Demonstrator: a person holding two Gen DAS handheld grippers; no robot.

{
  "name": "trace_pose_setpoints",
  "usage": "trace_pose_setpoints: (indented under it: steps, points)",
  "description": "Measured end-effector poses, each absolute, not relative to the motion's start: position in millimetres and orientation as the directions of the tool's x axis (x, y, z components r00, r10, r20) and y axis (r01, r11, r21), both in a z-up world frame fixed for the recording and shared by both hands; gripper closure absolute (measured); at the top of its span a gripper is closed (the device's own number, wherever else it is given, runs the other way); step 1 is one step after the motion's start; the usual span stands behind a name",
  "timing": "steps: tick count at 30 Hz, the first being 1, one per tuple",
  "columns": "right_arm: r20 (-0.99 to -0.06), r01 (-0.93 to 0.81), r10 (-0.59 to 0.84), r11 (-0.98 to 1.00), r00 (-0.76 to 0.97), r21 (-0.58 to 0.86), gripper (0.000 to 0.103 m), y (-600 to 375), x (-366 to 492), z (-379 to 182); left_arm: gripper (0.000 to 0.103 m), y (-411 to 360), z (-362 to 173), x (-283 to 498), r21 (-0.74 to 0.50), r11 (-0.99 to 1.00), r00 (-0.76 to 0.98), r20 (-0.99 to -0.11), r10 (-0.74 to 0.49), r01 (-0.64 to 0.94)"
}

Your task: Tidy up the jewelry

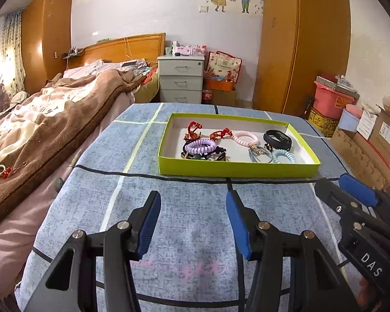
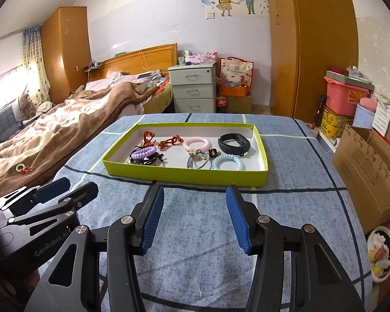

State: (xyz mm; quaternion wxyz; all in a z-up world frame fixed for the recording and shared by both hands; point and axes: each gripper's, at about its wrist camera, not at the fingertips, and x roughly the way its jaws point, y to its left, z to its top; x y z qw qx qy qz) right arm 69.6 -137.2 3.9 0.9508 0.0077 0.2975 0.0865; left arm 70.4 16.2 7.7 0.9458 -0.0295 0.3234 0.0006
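Left gripper (image 1: 193,200) and right gripper (image 2: 195,193): jaws wide, empty, above blue counter (image 2: 208,221). Green tray (image 2: 184,175) at 12 o'clock, unobstructed; bed (image 2: 52,127) at 10 o'clock.

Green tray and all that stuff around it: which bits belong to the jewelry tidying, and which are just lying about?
For the job:
green tray
purple coil tie
pink coil bracelet
blue coil tie
black band
red knots
left gripper
right gripper

Lying about:
drawers
cola bottle
pink bin
cardboard boxes
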Motion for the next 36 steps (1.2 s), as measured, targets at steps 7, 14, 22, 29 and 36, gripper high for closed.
trace_pose_setpoints:
  steps: [7,14,22,29,36]
  points:
    - [-0.583,-0.153,0.164,0.986,0.796,0.07,0.052,-137.4,69.2,-2.4,0.049,16.9,9.8,66.0,-0.076,0.997,0.804,-0.594,-0.019,-0.033]
    - [-0.584,-0.146,0.164,0.986,0.795,0.077,0.052,-139.9,69.1,-2.1,0.049,15.6,8.0,68.5,-0.074,0.997,0.794,-0.607,-0.027,-0.022]
    - [-0.584,-0.149,0.165,0.986,0.795,0.076,0.052,-140.0,68.4,-2.0,0.049,14.9,9.1,68.5,-0.072,0.997,0.793,-0.609,-0.026,-0.023]
    - [-0.586,-0.147,0.164,0.986,0.794,0.076,0.052,-139.7,67.6,-1.2,0.049,14.9,9.7,67.5,-0.071,0.997,0.792,-0.611,-0.024,-0.025]
    - [-0.589,-0.148,0.164,0.986,0.792,0.075,0.052,-139.7,67.3,-1.6,0.049,13.2,9.0,67.3,-0.067,0.998,0.79,-0.613,-0.028,-0.017]
